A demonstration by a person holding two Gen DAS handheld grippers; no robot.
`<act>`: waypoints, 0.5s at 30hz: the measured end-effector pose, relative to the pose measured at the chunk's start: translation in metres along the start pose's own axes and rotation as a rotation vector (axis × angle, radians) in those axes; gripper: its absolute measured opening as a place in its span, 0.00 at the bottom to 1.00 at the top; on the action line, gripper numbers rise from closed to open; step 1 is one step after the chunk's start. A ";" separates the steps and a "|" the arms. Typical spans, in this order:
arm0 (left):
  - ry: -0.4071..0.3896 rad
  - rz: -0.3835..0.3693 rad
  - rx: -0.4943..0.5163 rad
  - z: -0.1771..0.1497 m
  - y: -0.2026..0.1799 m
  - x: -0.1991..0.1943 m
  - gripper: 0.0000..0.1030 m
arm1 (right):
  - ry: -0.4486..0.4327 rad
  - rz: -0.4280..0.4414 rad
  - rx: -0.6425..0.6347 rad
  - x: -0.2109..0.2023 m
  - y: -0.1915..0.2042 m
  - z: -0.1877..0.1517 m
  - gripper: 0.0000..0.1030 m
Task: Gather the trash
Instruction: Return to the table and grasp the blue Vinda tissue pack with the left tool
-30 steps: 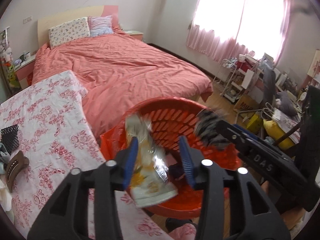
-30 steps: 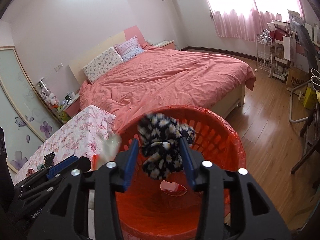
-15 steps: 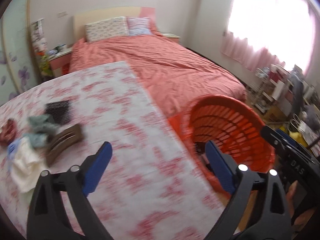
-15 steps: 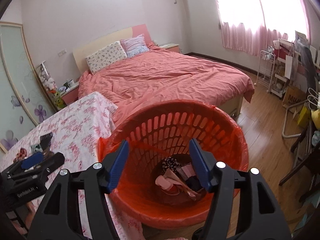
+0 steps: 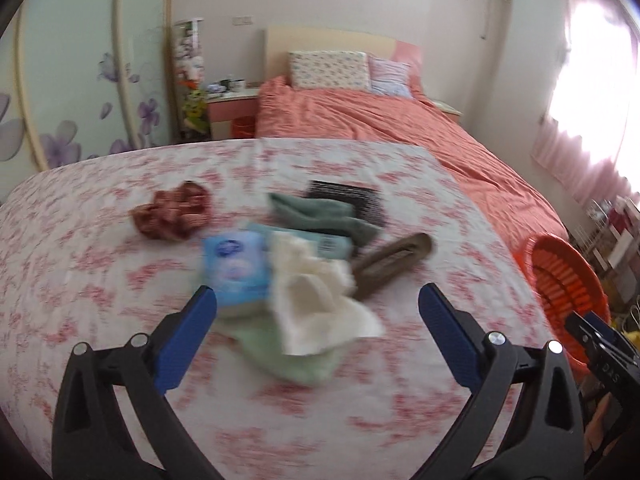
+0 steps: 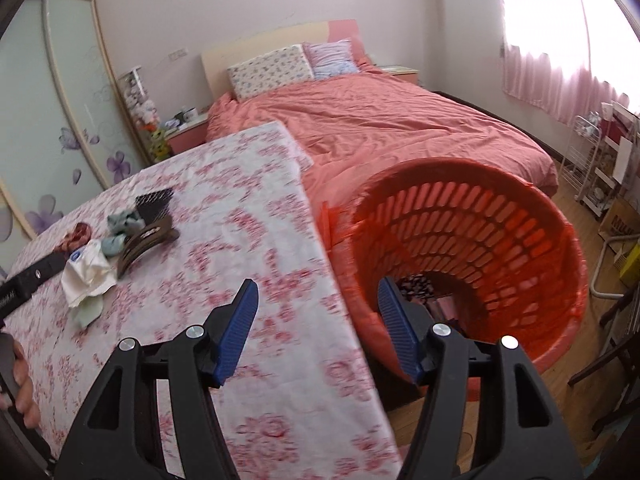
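Both hand-held grippers empty | left (image 5: 316, 316) opening wide for table (image 5: 100, 272) clutter; right (image 6: 318, 320) agape beside basket (image 6: 560, 240)

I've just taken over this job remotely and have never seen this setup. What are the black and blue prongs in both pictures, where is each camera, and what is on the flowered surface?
There is no robot arm: a person carries a handheld gripper in each hand, with a wide-angle camera on each looking along its fingers. The black arms with blue pads are those fingers.

The left view shows the left gripper, opening wide with nothing between its pads, above a pile on the flowered cloth: a white tissue, a blue packet, green cloths, a reddish scrunchie, a brown hair clip and a black comb.

The right view shows the right gripper, open and holding nothing, at the cloth's edge beside the orange basket, which already holds some items.
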State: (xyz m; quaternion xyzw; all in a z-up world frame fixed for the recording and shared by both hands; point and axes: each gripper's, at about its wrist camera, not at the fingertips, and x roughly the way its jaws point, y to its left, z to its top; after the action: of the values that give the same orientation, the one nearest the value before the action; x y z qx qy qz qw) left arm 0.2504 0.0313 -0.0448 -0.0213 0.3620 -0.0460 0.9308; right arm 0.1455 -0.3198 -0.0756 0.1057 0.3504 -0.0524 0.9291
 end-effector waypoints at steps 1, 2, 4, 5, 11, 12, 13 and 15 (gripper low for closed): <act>-0.001 0.017 -0.020 0.002 0.013 0.002 0.96 | 0.003 0.004 -0.009 0.001 0.005 -0.001 0.61; -0.001 0.032 -0.048 0.004 0.028 0.005 0.95 | 0.007 0.008 -0.018 0.003 0.010 -0.002 0.61; 0.010 0.025 -0.104 0.006 0.050 0.014 0.80 | 0.014 0.014 -0.032 0.006 0.018 -0.004 0.61; 0.031 -0.012 -0.140 0.007 0.061 0.023 0.76 | 0.018 0.017 -0.039 0.008 0.022 -0.004 0.61; 0.101 -0.016 -0.110 0.010 0.056 0.057 0.60 | 0.032 0.031 -0.066 0.016 0.040 -0.004 0.61; 0.104 -0.010 -0.097 0.009 0.053 0.061 0.58 | 0.032 0.034 -0.072 0.016 0.042 -0.004 0.61; 0.107 -0.001 -0.088 0.010 0.050 0.063 0.58 | 0.033 0.035 -0.077 0.017 0.044 -0.004 0.61; 0.111 0.014 -0.079 0.013 0.048 0.069 0.58 | 0.036 0.038 -0.085 0.018 0.048 -0.004 0.61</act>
State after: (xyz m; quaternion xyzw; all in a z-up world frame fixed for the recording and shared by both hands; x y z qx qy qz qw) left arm 0.3129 0.0718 -0.0854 -0.0530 0.4146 -0.0264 0.9081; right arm 0.1644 -0.2724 -0.0829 0.0734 0.3670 -0.0180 0.9271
